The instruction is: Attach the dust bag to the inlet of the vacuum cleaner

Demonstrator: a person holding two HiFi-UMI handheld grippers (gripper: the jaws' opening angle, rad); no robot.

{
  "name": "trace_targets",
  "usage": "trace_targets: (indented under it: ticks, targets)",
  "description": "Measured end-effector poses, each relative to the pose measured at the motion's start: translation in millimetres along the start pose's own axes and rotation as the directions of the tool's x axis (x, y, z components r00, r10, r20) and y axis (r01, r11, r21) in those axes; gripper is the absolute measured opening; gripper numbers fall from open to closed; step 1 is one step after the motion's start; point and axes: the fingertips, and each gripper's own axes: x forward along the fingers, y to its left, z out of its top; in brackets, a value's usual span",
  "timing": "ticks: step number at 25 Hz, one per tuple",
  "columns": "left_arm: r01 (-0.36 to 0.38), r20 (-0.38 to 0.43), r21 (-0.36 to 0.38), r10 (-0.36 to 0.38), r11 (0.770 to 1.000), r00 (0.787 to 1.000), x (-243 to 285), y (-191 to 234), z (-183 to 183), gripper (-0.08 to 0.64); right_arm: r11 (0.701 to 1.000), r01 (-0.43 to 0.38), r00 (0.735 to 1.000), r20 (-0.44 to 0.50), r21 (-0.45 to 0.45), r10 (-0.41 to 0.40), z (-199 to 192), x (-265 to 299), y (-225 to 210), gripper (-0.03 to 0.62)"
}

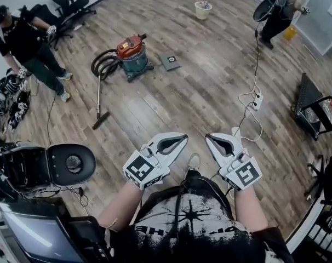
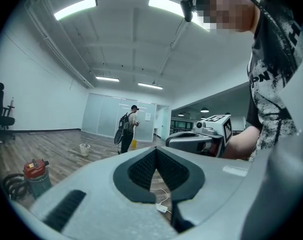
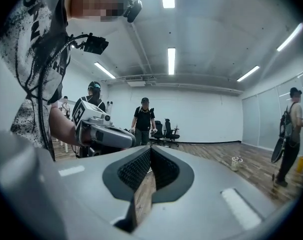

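Observation:
The vacuum cleaner (image 1: 132, 52) has a red lid and a teal drum and stands on the wood floor far ahead, its black hose (image 1: 103, 63) coiled at its left. A flat grey square with a round hole, seemingly the dust bag (image 1: 170, 61), lies on the floor just right of it. My left gripper (image 1: 182, 138) and right gripper (image 1: 210, 137) are held side by side close to my body, far from both. Both are shut with nothing between the jaws. In the left gripper view the left gripper (image 2: 155, 150) points past the vacuum cleaner (image 2: 34, 176); the right gripper (image 3: 150, 149) faces the room.
The vacuum's wand (image 1: 99, 100) lies on the floor. A white bucket (image 1: 202, 9) stands at the back. A power strip (image 1: 257, 101) with cable lies to the right, beside a black cart (image 1: 316, 111). An open black case (image 1: 45, 166) sits at my left. Two people (image 1: 29, 43) (image 1: 281, 7) stand around.

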Motion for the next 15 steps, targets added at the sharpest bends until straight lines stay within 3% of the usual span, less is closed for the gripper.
trace_targets:
  ticks: [5, 15]
  targets:
    - [-0.047, 0.011, -0.006, 0.047, 0.999, 0.999, 56, 36, 24, 0.000, 1.000, -0.005, 1.000, 0.012, -0.030, 0.005, 8, 4, -71, 0.005]
    - [-0.064, 0.012, 0.015, 0.064, 0.998, 0.998, 151, 79, 36, 0.000, 0.999, -0.021, 1.000, 0.007, -0.025, 0.021, -8, -3, -177, 0.005]
